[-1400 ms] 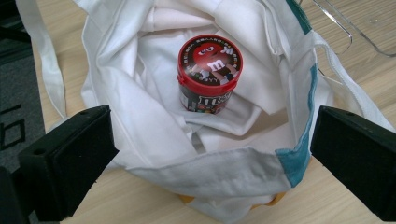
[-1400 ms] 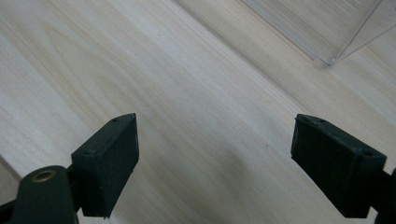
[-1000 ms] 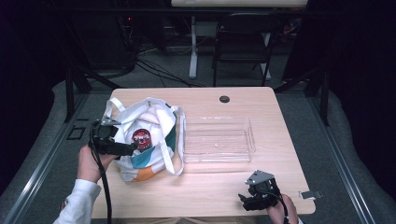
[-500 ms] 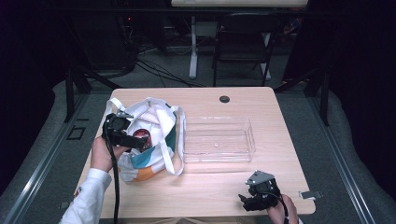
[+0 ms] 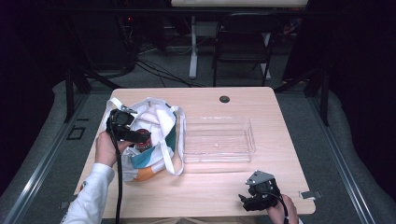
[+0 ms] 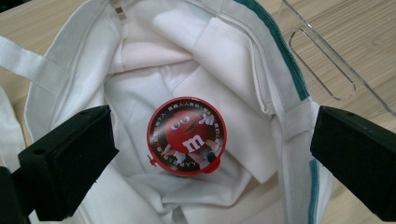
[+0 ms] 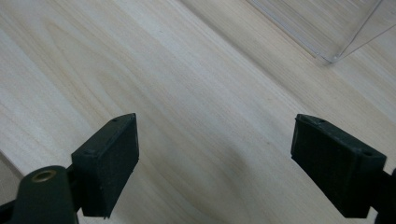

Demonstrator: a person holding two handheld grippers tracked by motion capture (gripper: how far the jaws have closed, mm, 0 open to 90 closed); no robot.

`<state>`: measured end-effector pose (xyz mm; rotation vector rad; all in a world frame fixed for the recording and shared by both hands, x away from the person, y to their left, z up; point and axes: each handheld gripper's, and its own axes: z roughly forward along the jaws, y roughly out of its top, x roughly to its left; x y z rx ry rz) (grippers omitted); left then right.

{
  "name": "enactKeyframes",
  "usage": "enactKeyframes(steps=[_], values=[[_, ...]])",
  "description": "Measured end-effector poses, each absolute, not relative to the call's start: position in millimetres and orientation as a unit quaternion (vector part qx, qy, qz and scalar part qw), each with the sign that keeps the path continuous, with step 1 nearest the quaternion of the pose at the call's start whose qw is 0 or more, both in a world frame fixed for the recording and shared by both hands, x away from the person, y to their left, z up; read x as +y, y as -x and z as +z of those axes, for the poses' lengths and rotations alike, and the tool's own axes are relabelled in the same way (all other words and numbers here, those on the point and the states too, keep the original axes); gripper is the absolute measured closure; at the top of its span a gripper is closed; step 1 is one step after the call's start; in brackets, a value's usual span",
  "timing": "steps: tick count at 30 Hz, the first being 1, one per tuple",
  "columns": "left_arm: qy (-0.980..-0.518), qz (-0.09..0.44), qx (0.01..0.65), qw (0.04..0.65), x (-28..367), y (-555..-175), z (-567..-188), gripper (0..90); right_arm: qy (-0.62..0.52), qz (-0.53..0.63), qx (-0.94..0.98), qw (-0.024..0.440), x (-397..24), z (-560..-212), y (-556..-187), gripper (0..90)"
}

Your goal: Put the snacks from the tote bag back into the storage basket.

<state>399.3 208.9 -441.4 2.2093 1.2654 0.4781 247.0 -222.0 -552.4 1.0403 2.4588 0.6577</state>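
Left gripper view: your left gripper (image 6: 205, 154), jaws apart, straddles the tin (image 6: 187, 135) in the bag (image 6: 70, 84), ready to lift it; right gripper (image 5: 259, 192) idles agape at the bench's near edge.

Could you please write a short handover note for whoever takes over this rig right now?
Left hand-held gripper: open, poised over the mouth of the white tote bag, jaws either side of the red M&M's tin but not touching it.
Right hand-held gripper: open, holding nothing, low over bare table near the front right corner.
The tin lies inside the bag. The clear plastic tray, beside the bag, is empty.
Done: nothing in the tray yet.
Left, probably: grip the tin, lift it out, perhaps into the tray.
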Motion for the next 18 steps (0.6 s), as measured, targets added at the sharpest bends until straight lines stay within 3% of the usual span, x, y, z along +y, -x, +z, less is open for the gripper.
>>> enactKeyframes(steps=[18], values=[[-0.827,0.159,0.484,0.238,206.5,-420.4,-462.7,0.0,-0.371,0.234,0.877,0.197,-221.5,-552.7,-247.3,14.7]])
